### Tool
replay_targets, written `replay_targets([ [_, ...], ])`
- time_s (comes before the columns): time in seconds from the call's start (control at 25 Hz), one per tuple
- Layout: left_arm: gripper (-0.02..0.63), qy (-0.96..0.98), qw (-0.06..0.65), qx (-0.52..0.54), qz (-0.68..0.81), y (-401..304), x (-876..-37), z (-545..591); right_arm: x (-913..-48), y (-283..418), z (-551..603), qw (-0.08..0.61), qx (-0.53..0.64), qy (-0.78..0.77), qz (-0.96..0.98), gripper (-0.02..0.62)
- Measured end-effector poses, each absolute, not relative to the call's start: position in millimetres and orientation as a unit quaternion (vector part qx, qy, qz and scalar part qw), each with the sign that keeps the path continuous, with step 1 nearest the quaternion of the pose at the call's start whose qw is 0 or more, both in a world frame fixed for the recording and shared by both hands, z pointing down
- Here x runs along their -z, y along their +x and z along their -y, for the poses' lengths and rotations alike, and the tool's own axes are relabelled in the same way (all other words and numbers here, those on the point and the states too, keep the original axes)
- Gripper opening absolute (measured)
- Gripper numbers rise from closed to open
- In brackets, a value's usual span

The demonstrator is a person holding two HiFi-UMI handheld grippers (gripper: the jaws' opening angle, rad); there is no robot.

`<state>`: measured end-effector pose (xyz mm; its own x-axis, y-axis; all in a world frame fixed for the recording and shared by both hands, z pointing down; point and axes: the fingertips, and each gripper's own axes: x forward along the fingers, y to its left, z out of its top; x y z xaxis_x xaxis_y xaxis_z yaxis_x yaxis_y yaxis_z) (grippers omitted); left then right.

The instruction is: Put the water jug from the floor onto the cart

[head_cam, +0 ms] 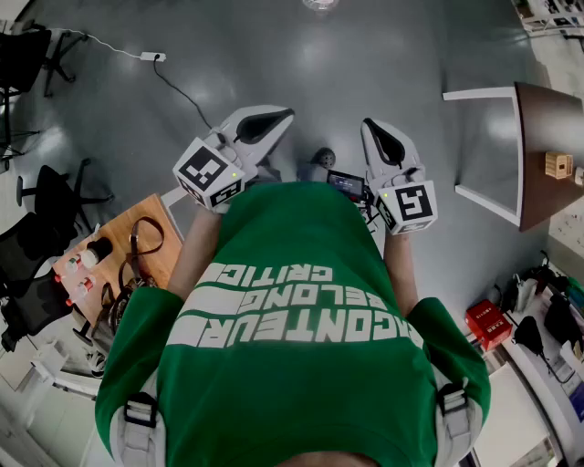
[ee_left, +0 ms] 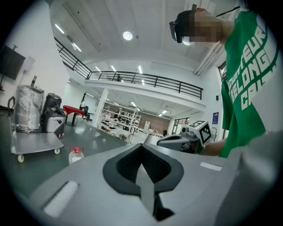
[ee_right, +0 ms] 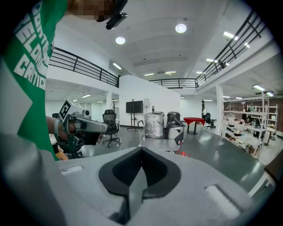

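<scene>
The clear water jug (ee_left: 76,154) with a red cap stands on the grey floor, far ahead of me. In the head view only its lower edge (head_cam: 319,5) shows at the top. To its left is the flat wheeled cart (ee_left: 36,144), which carries a wrapped drum and dark machines. In the right gripper view the cart (ee_right: 158,144) sits straight ahead, and the jug's red cap (ee_right: 183,153) peeks over the jaws. My left gripper (head_cam: 274,119) and right gripper (head_cam: 374,129) are held in front of the green shirt, both shut and empty, far from the jug.
A wooden table (head_cam: 160,260) with small items and straps stands at my left, with office chairs (head_cam: 36,201) beyond it. A dark table with white legs (head_cam: 538,119) is at the right. A cable (head_cam: 173,87) runs across the floor. Shelves and a red box (head_cam: 488,324) line the right side.
</scene>
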<state>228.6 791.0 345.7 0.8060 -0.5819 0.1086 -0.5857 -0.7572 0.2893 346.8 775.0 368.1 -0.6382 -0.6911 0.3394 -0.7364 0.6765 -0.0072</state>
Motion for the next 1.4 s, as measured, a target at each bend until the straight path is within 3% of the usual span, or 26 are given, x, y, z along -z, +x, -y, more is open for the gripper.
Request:
replay_targets([
  [0.84,0.015,0.931,0.150,-0.046,0.330,278,-361,-774,-379,402,-748,0.115,-0.095,0.388,0.909,-0.008],
  [1.4,0.015,0.922,0.137,-0.064,0.358,328,-364,-746,-395,449,-717,0.134,-0.099,0.342,0.925,-0.008],
])
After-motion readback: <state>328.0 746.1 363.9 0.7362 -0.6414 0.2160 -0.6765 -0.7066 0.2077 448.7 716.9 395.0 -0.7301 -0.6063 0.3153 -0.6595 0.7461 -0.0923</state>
